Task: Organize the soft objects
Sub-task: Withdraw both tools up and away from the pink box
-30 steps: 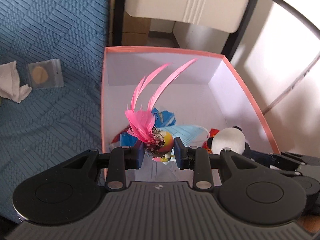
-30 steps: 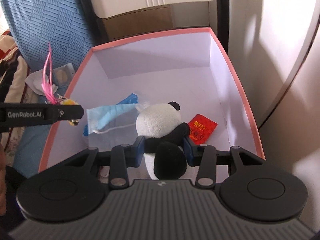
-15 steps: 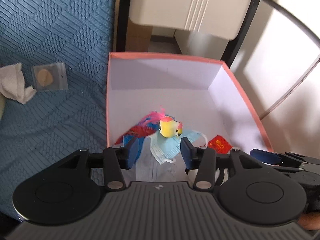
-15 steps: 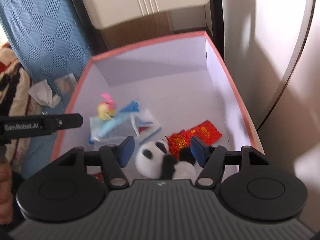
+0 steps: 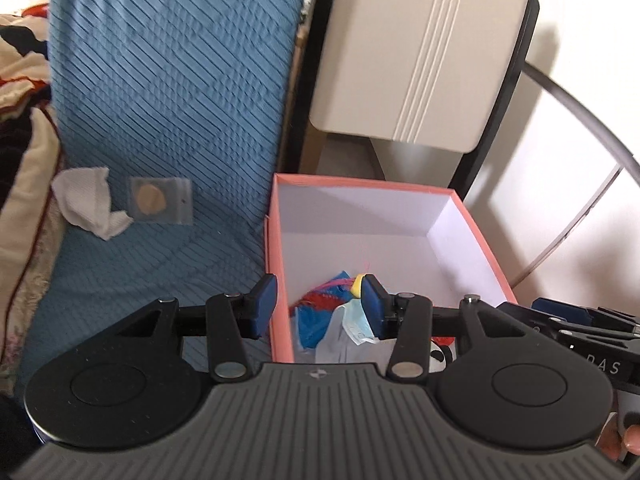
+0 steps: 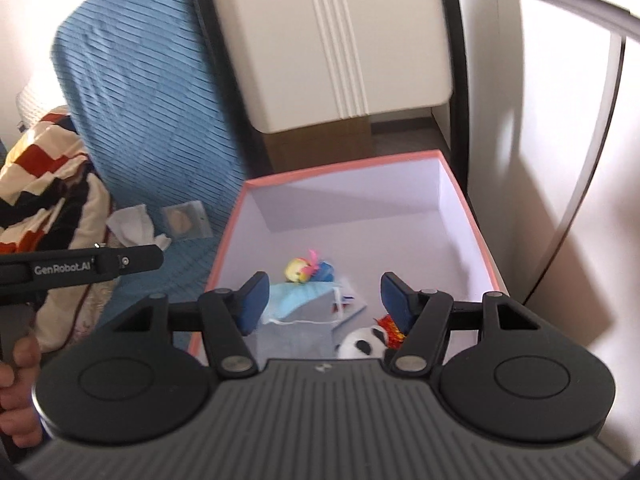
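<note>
**Both grippers empty above the box**

We are holding the left gripper [image 5: 318, 307] and right gripper [image 6: 324, 301] with jaws parted, gripping nothing. Below them, the panda [image 6: 362, 345], bird [image 6: 298, 270] and mask [image 6: 298, 298] are lying at the box's [image 6: 468, 216] near end.

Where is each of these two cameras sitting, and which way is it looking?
Left wrist: rides on the left gripper, looking down past its open blue fingers at the pink box and blue bedspread; a fingertip shows lower right.
Right wrist: rides on the right gripper, also open, looking into the box at the panda; a hand shows lower left.
Shared: the box, face mask, yellow toy bird, bedspread.
</note>
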